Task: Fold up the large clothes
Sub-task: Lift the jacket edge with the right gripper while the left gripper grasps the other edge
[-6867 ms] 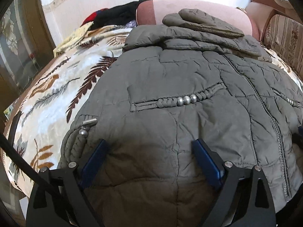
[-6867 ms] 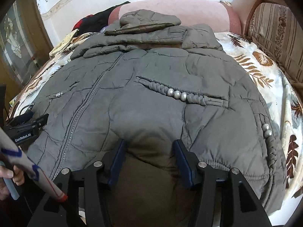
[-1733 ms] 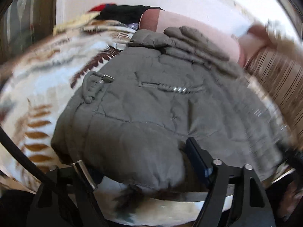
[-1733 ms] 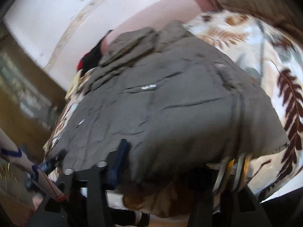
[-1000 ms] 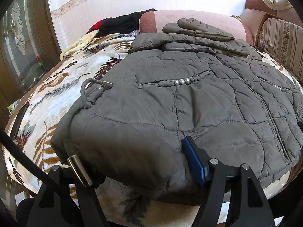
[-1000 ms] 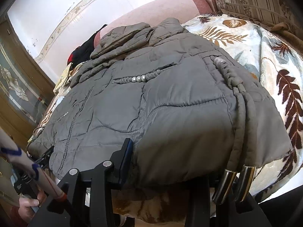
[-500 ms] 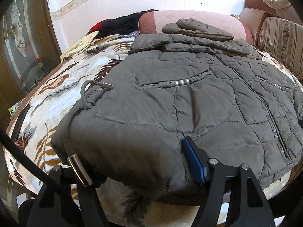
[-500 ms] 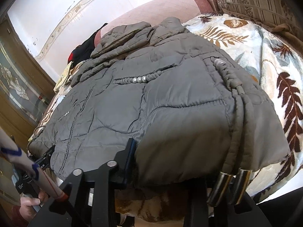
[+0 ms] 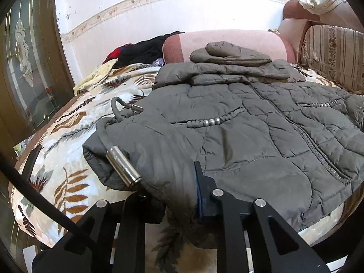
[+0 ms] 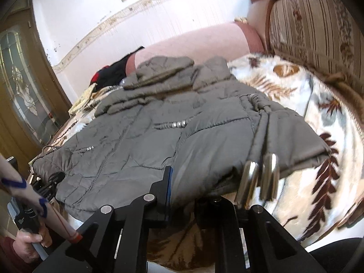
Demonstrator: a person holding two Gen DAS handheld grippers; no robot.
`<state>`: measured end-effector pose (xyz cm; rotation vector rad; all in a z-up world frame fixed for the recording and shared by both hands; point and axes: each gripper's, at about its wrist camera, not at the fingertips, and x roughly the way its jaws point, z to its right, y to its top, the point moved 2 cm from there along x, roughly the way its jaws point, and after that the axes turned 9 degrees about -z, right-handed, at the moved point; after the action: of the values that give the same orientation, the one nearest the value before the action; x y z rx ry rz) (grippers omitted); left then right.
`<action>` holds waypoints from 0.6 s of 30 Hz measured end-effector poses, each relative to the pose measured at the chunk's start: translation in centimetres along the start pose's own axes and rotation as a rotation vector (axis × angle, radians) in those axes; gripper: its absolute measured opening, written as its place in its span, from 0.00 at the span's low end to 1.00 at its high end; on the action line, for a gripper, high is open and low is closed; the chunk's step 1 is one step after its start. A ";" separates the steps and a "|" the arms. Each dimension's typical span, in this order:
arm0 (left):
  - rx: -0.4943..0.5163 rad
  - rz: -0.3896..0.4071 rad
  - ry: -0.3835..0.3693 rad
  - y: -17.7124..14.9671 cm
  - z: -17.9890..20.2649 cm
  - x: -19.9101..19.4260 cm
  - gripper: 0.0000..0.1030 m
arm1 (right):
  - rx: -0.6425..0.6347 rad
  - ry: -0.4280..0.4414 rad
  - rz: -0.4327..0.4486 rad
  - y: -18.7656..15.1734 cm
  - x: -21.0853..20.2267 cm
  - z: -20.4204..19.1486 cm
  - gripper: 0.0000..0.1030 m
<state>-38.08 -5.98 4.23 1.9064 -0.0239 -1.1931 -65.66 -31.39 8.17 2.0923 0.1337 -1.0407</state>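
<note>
Jacket (image 9: pixel 250 136) flat on bed (image 9: pixel 68 136), hem at near edge. Both tools just closing: left tool (image 9: pixel 173 195) and right tool (image 10: pixel 191 195) now pinch hem corners. Bottom fold ready to start.

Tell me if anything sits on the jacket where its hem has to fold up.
Nothing visible lies on the quilted jacket except its own folded sleeves and hood at the far end. Both grippers' jaws have just closed on the hem; metal cord tips dangle beside the right gripper.

Jacket (image 9: pixel 261 141): grey quilted cloth, matt, puffy, stitched. Cord tips (image 10: pixel 259 179), at its 5 o'clock corner: polished metal, glossy. Blanket (image 9: pixel 68 141): plush fleece, leaf print. Gripper fingers (image 9: pixel 204 195): matt black plastic.
</note>
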 end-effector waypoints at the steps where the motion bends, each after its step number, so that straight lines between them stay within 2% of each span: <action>1: -0.001 0.003 -0.005 0.0 -0.1 -0.3 0.18 | -0.001 0.002 0.009 0.0 -0.4 -0.1 0.15; 10: -0.023 0.028 -0.042 0.8 -1.5 -2.7 0.18 | -0.005 0.040 0.038 0.7 -2.6 -0.6 0.15; 18: -0.031 0.086 -0.098 6.4 -3.1 -4.6 0.19 | -0.053 0.082 0.116 5.7 -4.5 -2.1 0.15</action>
<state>-35.74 -6.00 12.39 1.8008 -0.1375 -1.2206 -64.99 -32.83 15.60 2.0696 0.0784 -0.8741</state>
